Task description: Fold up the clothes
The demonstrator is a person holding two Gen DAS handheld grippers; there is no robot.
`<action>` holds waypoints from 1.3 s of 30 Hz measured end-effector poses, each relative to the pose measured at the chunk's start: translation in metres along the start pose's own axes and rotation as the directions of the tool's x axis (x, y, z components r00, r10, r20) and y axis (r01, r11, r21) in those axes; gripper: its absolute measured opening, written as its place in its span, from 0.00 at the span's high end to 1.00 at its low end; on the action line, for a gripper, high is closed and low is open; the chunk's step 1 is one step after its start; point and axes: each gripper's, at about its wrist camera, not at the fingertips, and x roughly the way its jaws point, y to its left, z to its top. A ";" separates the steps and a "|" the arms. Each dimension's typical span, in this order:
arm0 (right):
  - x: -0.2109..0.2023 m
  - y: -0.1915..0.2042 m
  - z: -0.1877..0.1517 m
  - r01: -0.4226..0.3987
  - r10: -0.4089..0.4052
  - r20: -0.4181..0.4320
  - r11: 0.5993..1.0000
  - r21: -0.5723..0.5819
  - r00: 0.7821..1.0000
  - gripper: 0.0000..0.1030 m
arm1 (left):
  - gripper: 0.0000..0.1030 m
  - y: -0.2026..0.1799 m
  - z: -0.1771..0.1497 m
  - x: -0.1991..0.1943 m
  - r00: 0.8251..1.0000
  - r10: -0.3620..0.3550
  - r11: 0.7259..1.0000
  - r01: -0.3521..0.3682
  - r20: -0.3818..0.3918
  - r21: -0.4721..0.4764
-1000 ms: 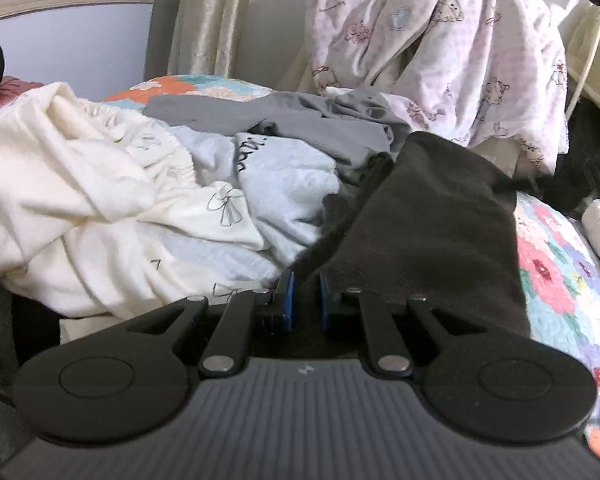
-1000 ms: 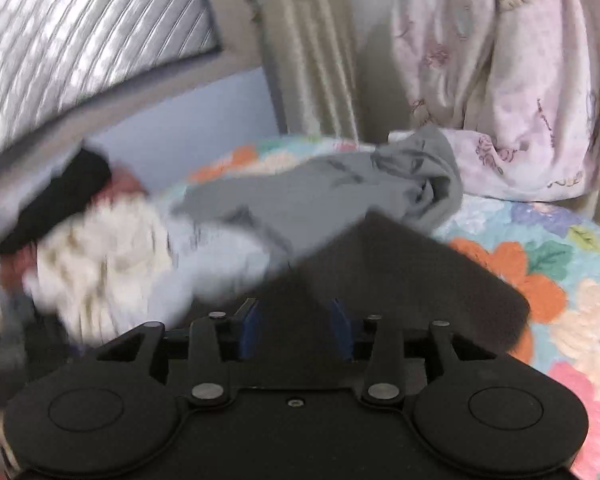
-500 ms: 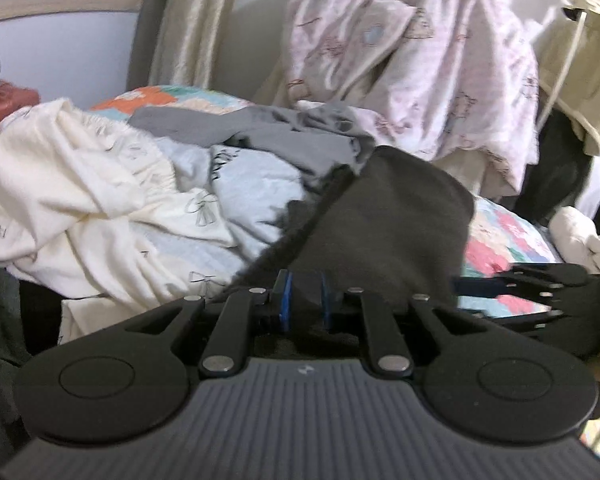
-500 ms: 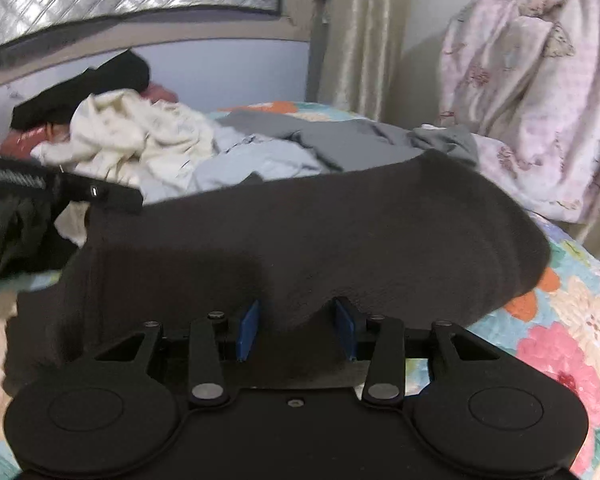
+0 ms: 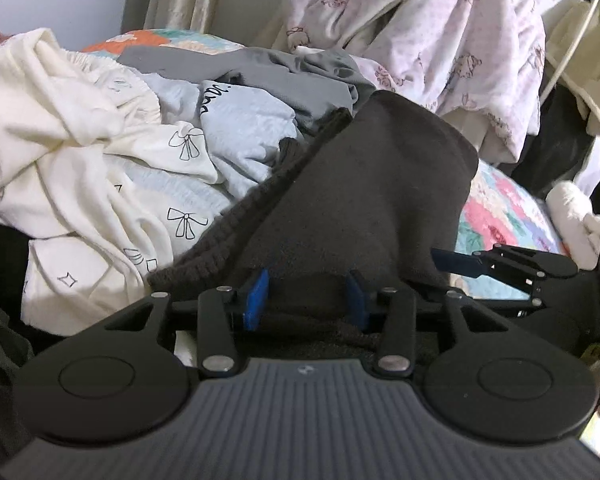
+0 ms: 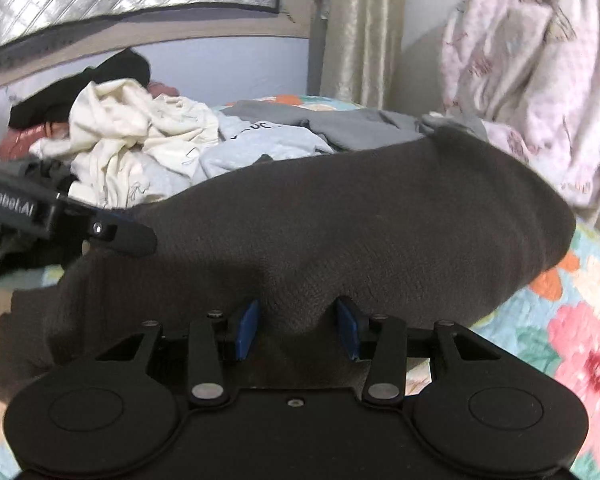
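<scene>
I see a dark grey garment [image 6: 340,220] on a bedspread [image 6: 580,344] with pink and orange flowers on light blue. The cream garment [image 5: 60,128] carries black bow outlines. The blanket [image 5: 440,32] is pale pink with small printed figures. My gripper pads [image 5: 257,298] are blue.

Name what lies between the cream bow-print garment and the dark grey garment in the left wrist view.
A pale blue garment with black lettering lies between the cream bow-print garment and the dark grey garment, shown in the left wrist view.

Matt dark knit garment [image 6: 340,216] lies on smooth quilted floral bedspread [image 6: 580,344].
</scene>
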 end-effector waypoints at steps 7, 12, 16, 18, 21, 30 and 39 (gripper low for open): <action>-0.019 -0.011 0.019 0.005 -0.006 0.037 0.999 0.032 0.999 0.49 | 0.59 0.003 -0.005 0.002 1.000 0.015 1.000 -0.016 0.016 0.002; -0.020 -0.036 0.053 0.045 -0.047 0.059 0.998 0.039 0.997 0.42 | 0.59 0.005 -0.004 -0.001 1.000 0.015 1.000 -0.015 0.010 0.012; 0.008 -0.054 0.054 0.075 -0.074 -0.017 0.996 0.048 0.997 0.42 | 0.59 0.005 -0.004 -0.001 1.000 0.019 1.000 -0.019 0.004 0.014; 0.015 -0.063 0.047 0.082 -0.079 -0.042 0.994 0.074 0.996 0.42 | 0.59 0.006 -0.005 0.000 1.000 0.020 0.999 -0.020 0.002 0.024; 0.025 -0.073 0.033 0.085 -0.078 -0.062 0.991 0.103 0.995 0.42 | 0.58 0.007 -0.004 0.002 1.000 0.013 1.000 -0.013 0.000 0.023; -0.003 -0.084 0.028 0.026 -0.029 0.012 0.982 0.185 1.000 0.38 | 0.58 0.008 0.000 -0.005 1.000 0.010 1.000 -0.010 -0.006 0.000; -0.045 -0.132 -0.025 -0.230 0.231 0.088 0.712 0.663 0.969 0.37 | 0.39 0.045 -0.017 -0.060 0.993 -0.119 0.970 0.115 -0.007 -0.215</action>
